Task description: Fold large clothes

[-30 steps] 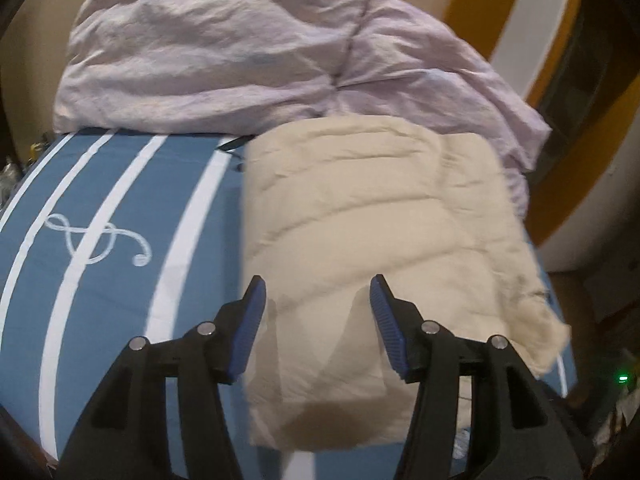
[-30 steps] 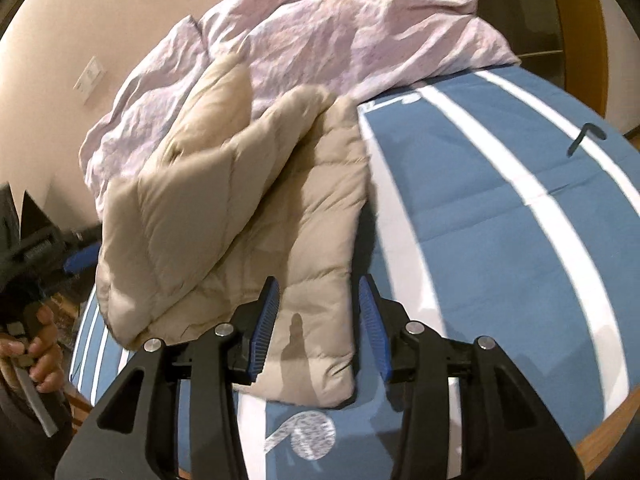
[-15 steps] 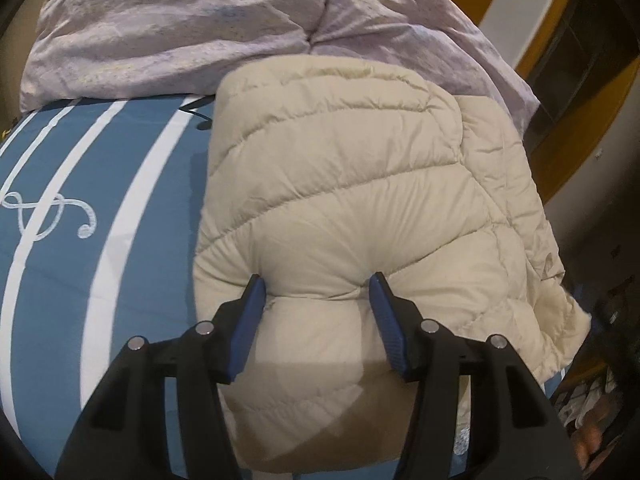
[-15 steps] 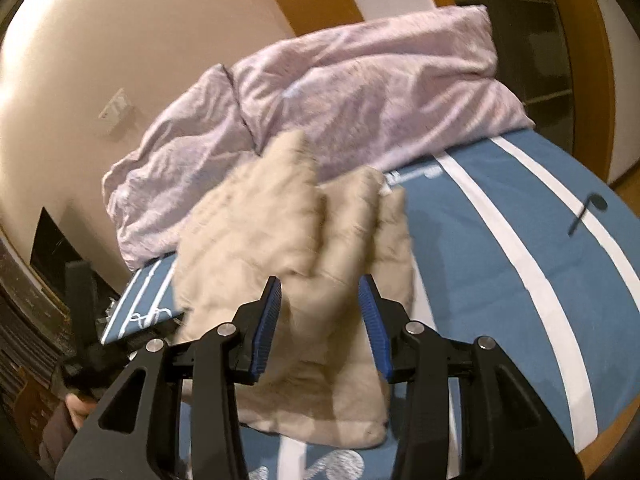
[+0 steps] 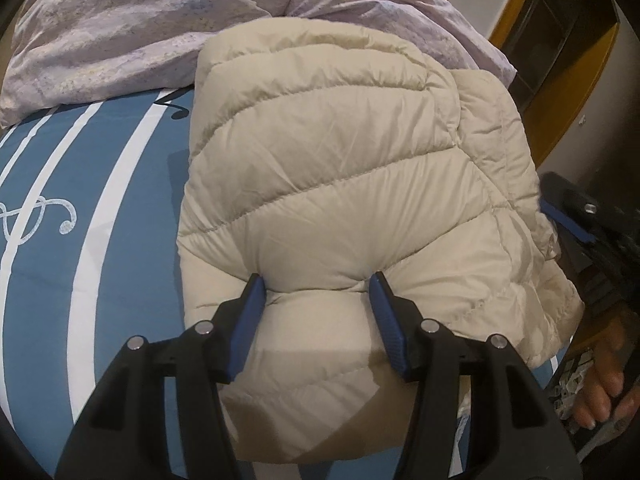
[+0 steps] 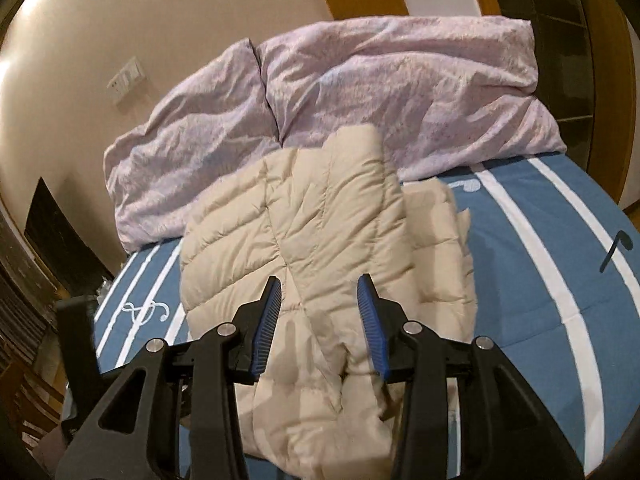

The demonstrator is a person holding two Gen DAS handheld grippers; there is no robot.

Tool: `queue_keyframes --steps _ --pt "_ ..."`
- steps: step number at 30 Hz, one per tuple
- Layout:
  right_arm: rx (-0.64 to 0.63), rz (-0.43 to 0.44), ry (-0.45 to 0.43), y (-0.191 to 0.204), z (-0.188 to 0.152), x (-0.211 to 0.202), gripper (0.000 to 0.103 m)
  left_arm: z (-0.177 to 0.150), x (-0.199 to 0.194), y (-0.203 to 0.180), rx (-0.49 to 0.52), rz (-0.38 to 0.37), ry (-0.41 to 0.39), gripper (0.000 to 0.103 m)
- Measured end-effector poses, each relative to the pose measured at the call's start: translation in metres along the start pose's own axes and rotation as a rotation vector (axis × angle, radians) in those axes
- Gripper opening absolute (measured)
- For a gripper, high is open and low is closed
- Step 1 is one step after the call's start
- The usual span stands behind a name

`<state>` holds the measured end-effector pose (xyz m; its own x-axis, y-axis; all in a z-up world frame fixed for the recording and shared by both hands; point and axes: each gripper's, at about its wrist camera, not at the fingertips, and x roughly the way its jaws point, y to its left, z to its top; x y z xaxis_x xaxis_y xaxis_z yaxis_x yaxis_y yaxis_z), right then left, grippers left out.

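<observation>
Right, jacket: cream quilted puffer jacket [image 5: 332, 184] lies folded over on the bed [image 5: 100, 208], near the pillow end; top layer doubled back over a lower layer that sticks out on one side.
Left gripper: left gripper [image 5: 316, 292] is low over the jacket's near edge; fingers [image 5: 252, 312] spread wide, both blue tips pressed into the padding, w/ a puffed ridge of fabric bulging between them. Not pinched shut, nothing held.
Right gripper: right gripper [image 6: 318, 300] hangs above the jacket's near end; fingers [image 6: 370, 312] apart, fabric seen between & below them. Can't tell if the tips touch the cloth.
Right gripper seen from the left cam: blue pad & black body at the jacket's far side edge, by the bed edge, part of a hand [image 5: 604, 384] below it.
Bed cover: blue w/ white stripes & white music-note prints, a treble clef [image 5: 36, 220] to the side of the jacket.
Duvet: crumpled lilac duvet [image 6: 360, 92] piled at the head of the bed, just behind the jacket, touching its far edge.
Wall: beige, switch plate [image 6: 126, 80] above the duvet.
</observation>
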<state>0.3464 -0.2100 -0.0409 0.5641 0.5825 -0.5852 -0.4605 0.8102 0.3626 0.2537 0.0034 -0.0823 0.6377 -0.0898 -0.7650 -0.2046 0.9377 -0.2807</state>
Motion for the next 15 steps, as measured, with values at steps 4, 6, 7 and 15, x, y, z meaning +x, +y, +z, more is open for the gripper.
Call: queue_keyframes --steps 4,6,7,15 --pt "0.007 -0.057 0.049 -0.008 -0.009 0.016 0.037 -0.001 0.0 0.001 0.008 -0.007 0.008 0.054" --pt "0.021 -0.079 0.081 -0.016 -0.015 0.024 0.033 -0.001 -0.001 0.001 0.011 -0.01 0.008 0.054" --pt "0.029 -0.084 0.092 -0.02 -0.019 0.027 0.031 -0.001 -0.002 0.001 0.011 -0.01 0.008 0.054" --pt "0.088 -0.079 0.143 -0.046 -0.046 0.036 0.028 0.005 -0.008 -0.003 0.017 -0.02 -0.004 0.056"
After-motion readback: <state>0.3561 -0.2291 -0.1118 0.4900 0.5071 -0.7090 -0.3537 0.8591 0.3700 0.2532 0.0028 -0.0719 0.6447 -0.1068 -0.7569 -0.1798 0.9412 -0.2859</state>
